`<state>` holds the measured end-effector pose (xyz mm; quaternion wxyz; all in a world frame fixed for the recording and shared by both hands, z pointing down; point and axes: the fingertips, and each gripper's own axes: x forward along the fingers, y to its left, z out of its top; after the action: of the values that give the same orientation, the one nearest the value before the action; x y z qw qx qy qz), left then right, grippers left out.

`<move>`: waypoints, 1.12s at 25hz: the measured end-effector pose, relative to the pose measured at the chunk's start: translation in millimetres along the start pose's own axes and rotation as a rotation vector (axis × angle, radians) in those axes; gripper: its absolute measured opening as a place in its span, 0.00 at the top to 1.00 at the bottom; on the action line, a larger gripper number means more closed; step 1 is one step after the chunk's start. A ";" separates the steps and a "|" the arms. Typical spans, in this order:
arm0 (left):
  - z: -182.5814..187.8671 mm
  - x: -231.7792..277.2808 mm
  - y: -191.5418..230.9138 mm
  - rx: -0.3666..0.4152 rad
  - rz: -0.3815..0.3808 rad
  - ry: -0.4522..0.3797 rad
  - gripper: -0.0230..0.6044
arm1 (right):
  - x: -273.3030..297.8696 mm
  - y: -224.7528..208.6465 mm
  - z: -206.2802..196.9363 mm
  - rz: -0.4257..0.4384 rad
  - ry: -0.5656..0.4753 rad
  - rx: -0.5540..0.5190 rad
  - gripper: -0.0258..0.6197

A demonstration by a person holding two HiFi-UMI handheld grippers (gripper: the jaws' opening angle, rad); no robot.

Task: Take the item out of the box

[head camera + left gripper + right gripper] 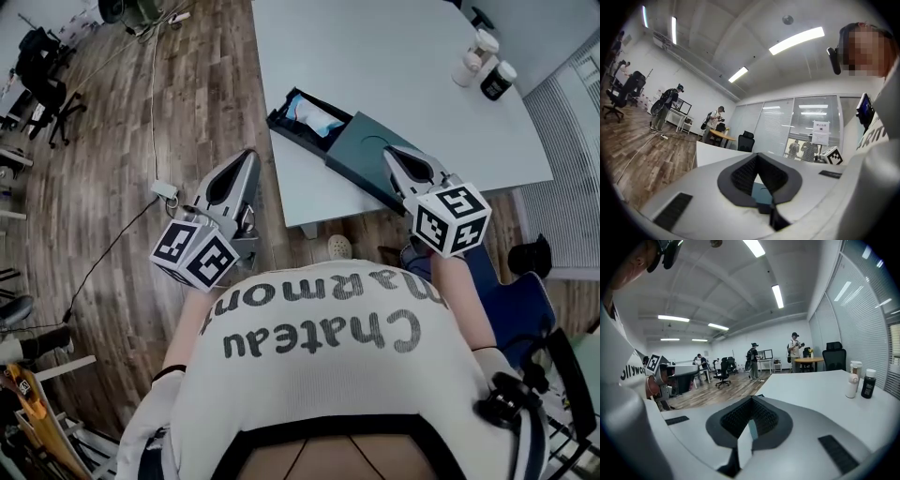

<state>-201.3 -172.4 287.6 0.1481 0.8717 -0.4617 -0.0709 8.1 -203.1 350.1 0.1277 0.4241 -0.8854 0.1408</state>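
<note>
One dark box (361, 150) lies near the front edge of the pale surface (394, 56). Its tray is slid out to the left, and the single item (314, 117), a blue-and-white packet, lies inside that tray. Two bottles stand well apart from the box at the far right of the surface: one white bottle (473, 56) and one dark bottle (497, 80) with a white cap. Nothing lies between them and the box. The right gripper (387, 150) hangs over the box's sleeve end with its fingers clenched together on nothing. The left gripper (250, 154) is off the surface, over the wooden floor (112, 141) just left of the surface's corner. Its fingers are likewise pressed together and empty. On the floor below it lies one white plug block (164, 190) on a thin cable (103, 253). Office chairs (42, 56) stand further off. The person's white shirt (319, 375) reads "Chateau Marmont". In the left gripper view a paper notice (820, 132) hangs on a glass wall, its print too small to read.
</note>
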 end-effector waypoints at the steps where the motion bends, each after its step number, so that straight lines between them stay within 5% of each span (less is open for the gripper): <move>1: 0.0 5.6 2.8 0.002 0.008 0.001 0.97 | 6.2 -4.9 4.5 0.008 -0.005 -0.006 0.96; 15: -29.6 93.1 45.2 0.021 0.098 0.122 0.97 | 77.6 -73.4 19.7 0.115 0.001 0.044 0.96; 28: -49.3 139.0 71.1 0.070 0.127 0.288 0.97 | 127.8 -91.4 34.6 0.231 0.056 -0.037 0.96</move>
<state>-165.9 -315.3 359.1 0.1865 0.8465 -0.4922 0.0802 -1.3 -361.7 375.1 0.1430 0.3127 -0.9270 0.1500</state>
